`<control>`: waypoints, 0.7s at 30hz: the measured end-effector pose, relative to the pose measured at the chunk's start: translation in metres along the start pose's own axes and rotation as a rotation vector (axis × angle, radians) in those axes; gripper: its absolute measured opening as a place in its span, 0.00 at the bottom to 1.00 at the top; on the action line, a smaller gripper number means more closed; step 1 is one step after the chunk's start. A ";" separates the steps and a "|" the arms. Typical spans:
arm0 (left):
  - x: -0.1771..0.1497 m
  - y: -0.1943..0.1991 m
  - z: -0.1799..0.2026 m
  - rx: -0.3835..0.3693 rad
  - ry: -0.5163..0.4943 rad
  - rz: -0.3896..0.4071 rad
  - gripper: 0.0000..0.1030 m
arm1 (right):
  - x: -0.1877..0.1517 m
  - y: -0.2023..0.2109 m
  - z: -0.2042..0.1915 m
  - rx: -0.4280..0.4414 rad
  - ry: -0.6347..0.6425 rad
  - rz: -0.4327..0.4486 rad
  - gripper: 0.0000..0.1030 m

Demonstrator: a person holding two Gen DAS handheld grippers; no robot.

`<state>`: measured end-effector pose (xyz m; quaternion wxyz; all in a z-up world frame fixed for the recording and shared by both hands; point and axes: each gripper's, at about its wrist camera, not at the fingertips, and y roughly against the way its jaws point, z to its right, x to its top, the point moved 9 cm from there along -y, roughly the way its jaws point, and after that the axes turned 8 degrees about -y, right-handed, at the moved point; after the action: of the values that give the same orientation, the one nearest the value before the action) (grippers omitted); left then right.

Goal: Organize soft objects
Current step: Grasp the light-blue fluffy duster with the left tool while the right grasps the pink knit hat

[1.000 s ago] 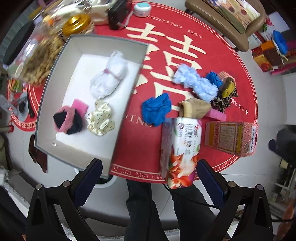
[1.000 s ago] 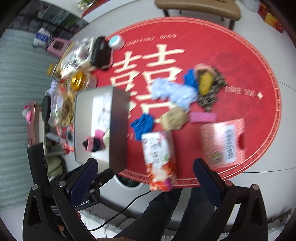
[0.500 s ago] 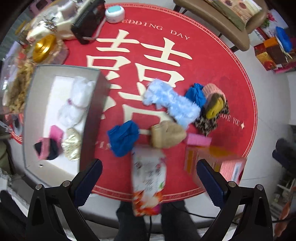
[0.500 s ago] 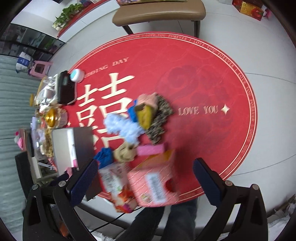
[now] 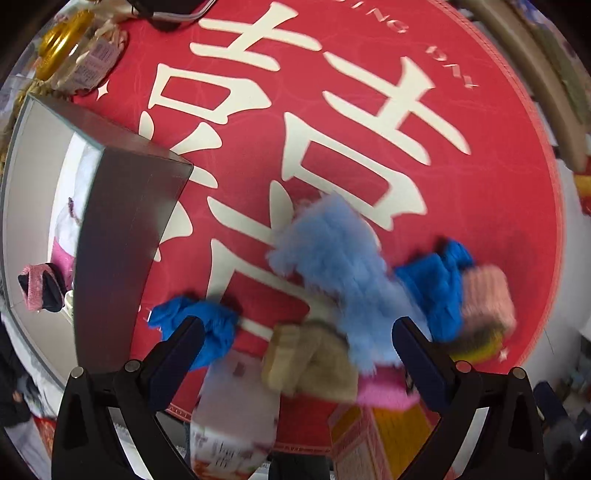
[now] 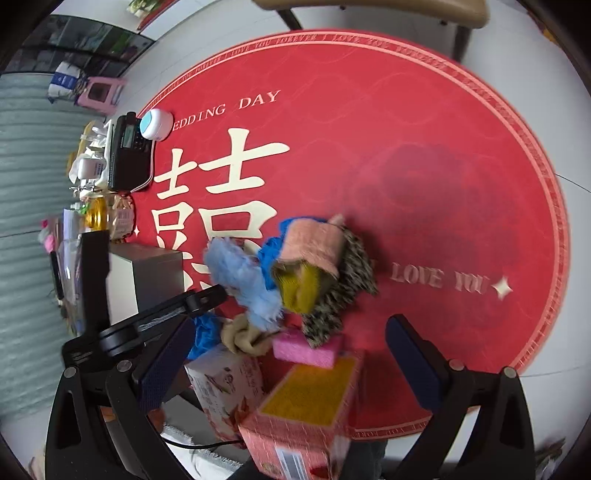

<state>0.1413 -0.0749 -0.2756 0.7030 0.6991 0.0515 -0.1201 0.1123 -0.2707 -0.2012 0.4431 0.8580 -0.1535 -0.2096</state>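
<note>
A pile of soft things lies on the red round mat (image 5: 332, 110): a fluffy light-blue piece (image 5: 332, 266), a tan knit piece (image 5: 314, 362), two blue cloths (image 5: 207, 328) (image 5: 436, 288), a pink knit piece (image 5: 484, 295), a pink sponge (image 5: 384, 391). My left gripper (image 5: 295, 350) is open just above the tan and light-blue pieces. My right gripper (image 6: 291, 354) is open and empty above the pile; there I see the light-blue piece (image 6: 243, 280), a mustard piece (image 6: 299, 288) and a leopard-print cloth (image 6: 340, 295). The grey box (image 5: 122, 236) at left holds several soft items.
A tissue pack (image 6: 225, 391) and a red-and-yellow carton (image 6: 303, 417) lie at the mat's near edge. A black device (image 6: 129, 155), a small white-and-blue gadget (image 6: 157, 123) and jars (image 5: 62, 44) crowd the far left. A chair (image 6: 369, 7) stands beyond the table.
Both grippers have moved forward and down toward the pile, which now fills the middle of each view. The left gripper has swung from the box toward the light-blue piece. Both stay open.
</note>
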 end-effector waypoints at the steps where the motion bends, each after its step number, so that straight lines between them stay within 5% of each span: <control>1: 0.003 -0.006 -0.001 0.016 0.014 -0.004 0.99 | 0.004 -0.007 -0.001 0.002 0.004 -0.013 1.00; 8: 0.007 -0.042 -0.010 0.068 0.103 -0.065 0.99 | 0.022 -0.037 -0.001 0.095 -0.059 -0.073 1.00; 16: 0.009 -0.056 -0.005 0.079 0.108 -0.061 0.99 | 0.035 -0.071 0.012 0.064 -0.098 -0.117 0.99; 21: 0.006 -0.045 -0.007 0.080 0.118 -0.033 0.99 | 0.033 -0.086 0.018 0.066 -0.126 -0.160 0.79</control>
<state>0.1373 -0.0683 -0.3209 0.6683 0.7314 0.0996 -0.0922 0.1386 -0.2499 -0.2891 0.3859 0.8668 -0.1188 -0.2927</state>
